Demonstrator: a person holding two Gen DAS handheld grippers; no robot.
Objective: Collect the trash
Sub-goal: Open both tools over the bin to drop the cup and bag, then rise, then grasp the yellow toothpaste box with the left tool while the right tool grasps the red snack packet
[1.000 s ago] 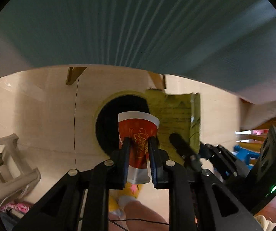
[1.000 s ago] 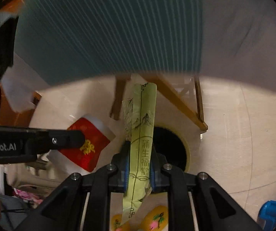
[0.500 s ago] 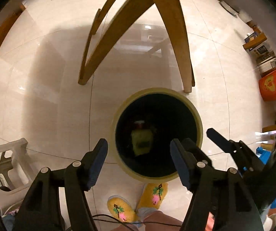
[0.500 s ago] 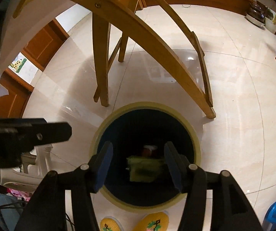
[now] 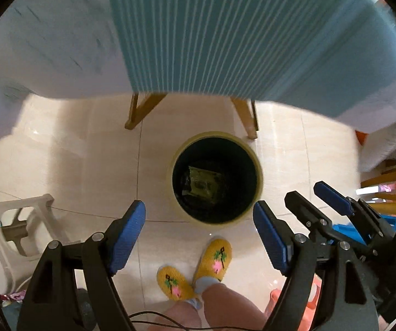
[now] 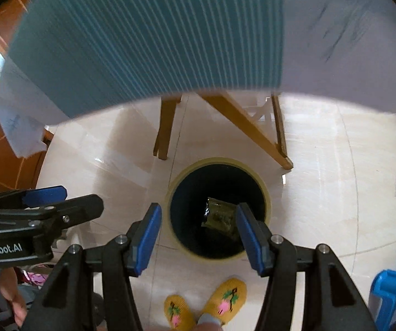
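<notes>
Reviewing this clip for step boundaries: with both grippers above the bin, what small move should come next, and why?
Probably lift both away toward the table for more trash. The left gripper is opening with nothing between its pads, the right gripper is open and empty, and the green wrapper already lies inside the bin.

Trash (image 5: 202, 184) deep inside the bin (image 5: 255, 160) is too dark to identify.
</notes>
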